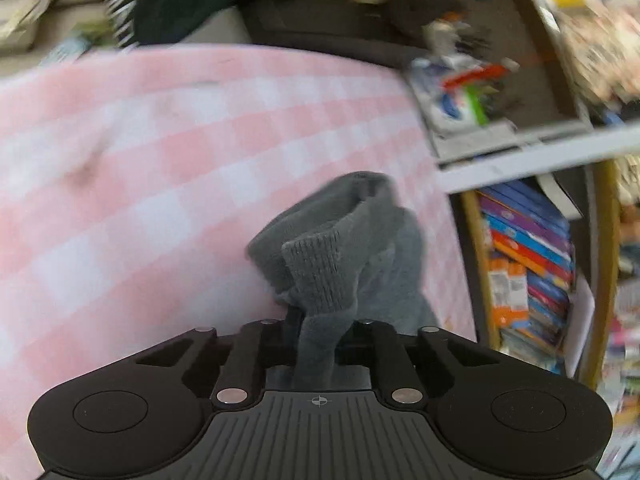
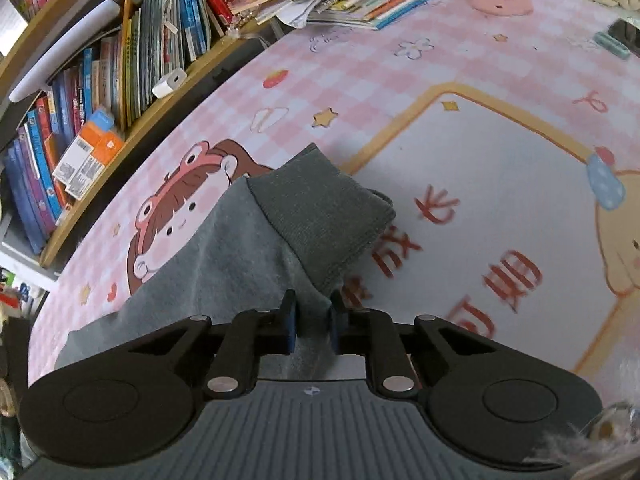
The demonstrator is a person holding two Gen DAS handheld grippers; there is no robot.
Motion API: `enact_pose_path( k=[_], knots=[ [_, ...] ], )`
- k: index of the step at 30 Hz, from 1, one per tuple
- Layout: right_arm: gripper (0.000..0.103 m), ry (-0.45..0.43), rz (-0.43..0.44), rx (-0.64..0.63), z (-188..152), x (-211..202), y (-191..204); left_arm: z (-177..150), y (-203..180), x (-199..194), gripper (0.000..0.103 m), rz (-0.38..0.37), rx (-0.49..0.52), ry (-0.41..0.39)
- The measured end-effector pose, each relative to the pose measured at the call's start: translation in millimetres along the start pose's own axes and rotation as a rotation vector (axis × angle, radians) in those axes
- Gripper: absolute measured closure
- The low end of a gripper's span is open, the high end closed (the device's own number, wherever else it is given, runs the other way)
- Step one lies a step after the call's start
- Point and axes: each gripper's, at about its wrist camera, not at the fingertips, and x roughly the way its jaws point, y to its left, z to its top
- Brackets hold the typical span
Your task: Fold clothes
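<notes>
Underneath everything lies the pink checked mat [image 2: 360, 76], filling most of both views, and I use it as my folding surface, so the cloth stays over its middle. Books [image 2: 120, 64] crowd the upper left of the right view, well clear of the work. My grey garment [image 2: 240, 248] runs from lower left to centre of that view, its darker ribbed cuff [image 2: 324, 216] doubled over on the mat, which I judge to be a fold partly made. I have the right gripper [image 2: 312, 320] at bottom centre clamped on the light cloth just below the cuff, to steer that end. In the left view the left gripper [image 1: 318, 320], bottom centre, is pinched tight on a bunched strip of the same knit, lifting it so the ribbed edge stands above the mat.
</notes>
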Motion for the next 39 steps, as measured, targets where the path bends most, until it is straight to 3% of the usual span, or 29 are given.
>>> enact_pose_path(
  k=[1, 3, 5, 6, 8, 11, 13, 17, 21, 28, 32, 34, 38, 39],
  knots=[
    [0.089, -0.001, -0.004, -0.003, 1, 2, 2, 1, -17, -3, 0.092, -0.037, 0.075, -0.011],
    [0.089, 0.0, -0.003, -0.006, 2, 3, 4, -2, -53, -22, 0.092, -0.199, 0.236, -0.047],
    [0.089, 0.0, 0.001, -0.007, 2, 4, 5, -3, -59, -39, 0.092, -0.364, 0.234, -0.078],
    [0.089, -0.003, 0.004, -0.004, 1, 4, 4, -2, -53, -42, 0.093, -0.381, 0.203, -0.092],
    [0.089, -0.008, 0.011, 0.005, 0, 3, 2, 2, -27, -37, 0.093, -0.289, 0.136, -0.1],
    [0.088, -0.018, 0.024, 0.013, -2, 3, 0, 8, 17, -11, 0.094, -0.01, 0.054, -0.031],
    [0.088, -0.019, 0.025, 0.009, -2, 3, 0, 5, 34, -4, 0.093, 0.051, -0.003, -0.006],
    [0.088, -0.026, 0.025, 0.009, -3, 3, 0, 3, 38, -3, 0.09, 0.037, -0.052, -0.016],
    [0.088, -0.031, 0.02, 0.004, -4, 3, 1, 3, 37, 1, 0.079, 0.051, -0.055, -0.001],
    [0.088, -0.038, 0.016, -0.014, -5, 3, 2, 1, 34, 7, 0.079, 0.043, -0.043, 0.003],
    [0.088, -0.044, -0.007, -0.062, -7, 3, 9, 0, 16, 11, 0.09, 0.13, 0.062, -0.001],
    [0.088, -0.046, -0.02, -0.089, -8, 4, 12, -1, 6, 9, 0.094, 0.134, 0.096, -0.015],
    [0.088, -0.05, -0.038, -0.135, -10, 4, 17, -13, -45, -21, 0.094, -0.037, 0.37, -0.099],
    [0.087, -0.051, -0.043, -0.142, -10, 4, 18, -14, -50, -26, 0.094, -0.062, 0.39, -0.109]
  ],
)
